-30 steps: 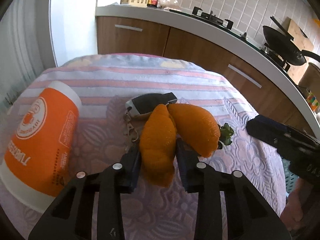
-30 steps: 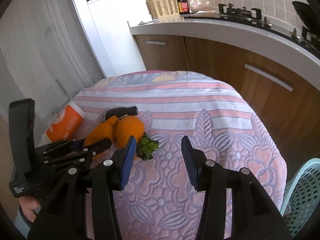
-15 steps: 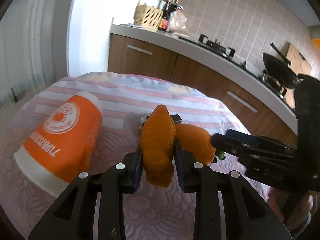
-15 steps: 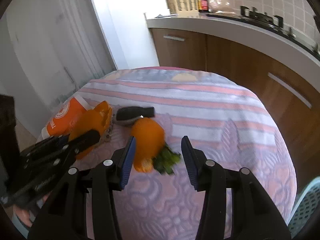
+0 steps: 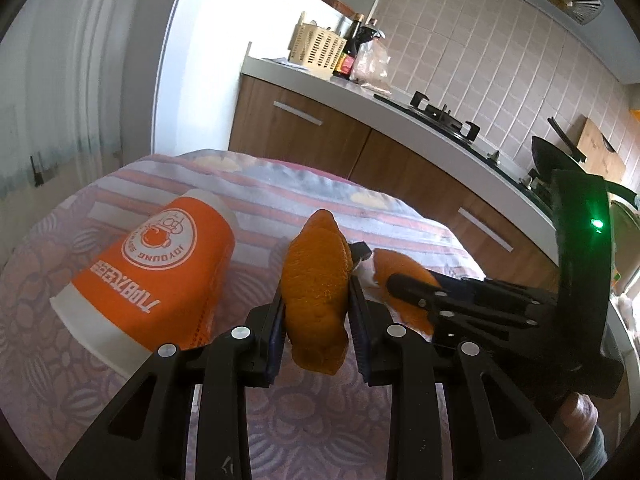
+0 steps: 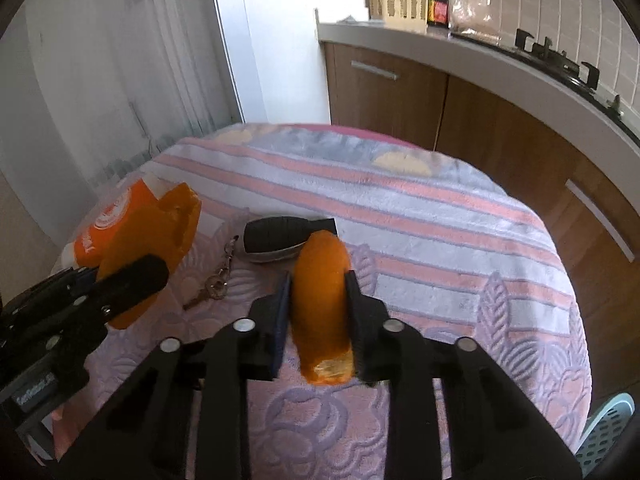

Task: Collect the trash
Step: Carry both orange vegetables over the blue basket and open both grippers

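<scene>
My left gripper (image 5: pixel 316 300) is shut on an orange peel piece (image 5: pixel 316 292) and holds it above the table. My right gripper (image 6: pixel 318 296) is shut on a second orange peel piece (image 6: pixel 320 304). In the right wrist view the left gripper (image 6: pixel 132 276) shows at the left with its peel (image 6: pixel 152 248). In the left wrist view the right gripper (image 5: pixel 416 284) shows at the right with its peel (image 5: pixel 404 276). An orange paper cup (image 5: pixel 156 276) lies on its side at the table's left.
A black key fob (image 6: pixel 280 236) with a key ring (image 6: pixel 216 280) lies on the striped floral tablecloth (image 6: pixel 440 240). A kitchen counter with stove (image 5: pixel 440 116) runs behind. A pale green basket (image 6: pixel 608 428) stands off the table's right edge.
My left gripper lifted its peel off the table. My right gripper moved left over the second peel and shut on it. The green sprig is gone from view.
</scene>
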`<act>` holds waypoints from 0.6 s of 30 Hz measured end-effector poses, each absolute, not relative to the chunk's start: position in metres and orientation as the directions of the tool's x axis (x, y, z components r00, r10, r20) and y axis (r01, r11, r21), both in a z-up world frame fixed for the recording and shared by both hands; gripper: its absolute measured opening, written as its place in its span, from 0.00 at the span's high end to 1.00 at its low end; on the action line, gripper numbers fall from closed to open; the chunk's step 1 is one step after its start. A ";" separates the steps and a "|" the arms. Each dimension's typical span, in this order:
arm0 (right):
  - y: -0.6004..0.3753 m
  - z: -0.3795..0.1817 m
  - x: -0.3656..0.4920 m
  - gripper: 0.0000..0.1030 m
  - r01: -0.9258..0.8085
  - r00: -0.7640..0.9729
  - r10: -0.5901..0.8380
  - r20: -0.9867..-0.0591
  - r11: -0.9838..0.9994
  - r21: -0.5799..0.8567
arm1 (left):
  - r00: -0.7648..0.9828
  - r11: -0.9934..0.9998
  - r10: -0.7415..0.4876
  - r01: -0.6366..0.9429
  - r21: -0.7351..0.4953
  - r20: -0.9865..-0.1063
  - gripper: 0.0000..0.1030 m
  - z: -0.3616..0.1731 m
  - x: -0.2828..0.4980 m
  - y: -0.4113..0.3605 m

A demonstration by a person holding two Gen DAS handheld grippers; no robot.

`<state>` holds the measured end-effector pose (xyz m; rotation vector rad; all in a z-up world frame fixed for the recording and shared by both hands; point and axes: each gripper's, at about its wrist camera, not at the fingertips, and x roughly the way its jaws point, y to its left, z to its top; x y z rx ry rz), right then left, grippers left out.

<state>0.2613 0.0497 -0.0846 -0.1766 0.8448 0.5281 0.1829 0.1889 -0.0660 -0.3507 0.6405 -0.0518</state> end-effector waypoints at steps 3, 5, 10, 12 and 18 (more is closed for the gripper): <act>0.035 -0.071 0.253 0.80 -0.525 0.539 0.461 -0.705 0.838 0.147 | 0.809 0.939 -0.155 -0.057 -0.338 -0.567 0.74 -0.064 0.181 0.189; 0.023 -0.061 0.250 0.80 -0.538 0.518 0.530 -0.672 0.812 0.225 | 0.812 0.939 -0.162 -0.048 -0.340 -0.561 0.74 -0.062 0.180 0.189; -0.008 -0.048 0.230 0.80 -0.522 0.493 0.602 -0.628 0.782 0.339 | 0.823 0.943 -0.165 -0.030 -0.333 -0.544 0.74 -0.058 0.175 0.185; -0.014 -0.043 0.218 0.80 -0.513 0.510 0.585 -0.630 0.795 0.323 | 0.824 0.943 -0.177 -0.016 -0.334 -0.538 0.74 -0.055 0.171 0.183; -0.045 -0.038 0.195 0.80 -0.467 0.562 0.524 -0.641 0.840 0.277 | 0.824 0.947 -0.211 0.038 -0.320 -0.527 0.74 -0.044 0.152 0.162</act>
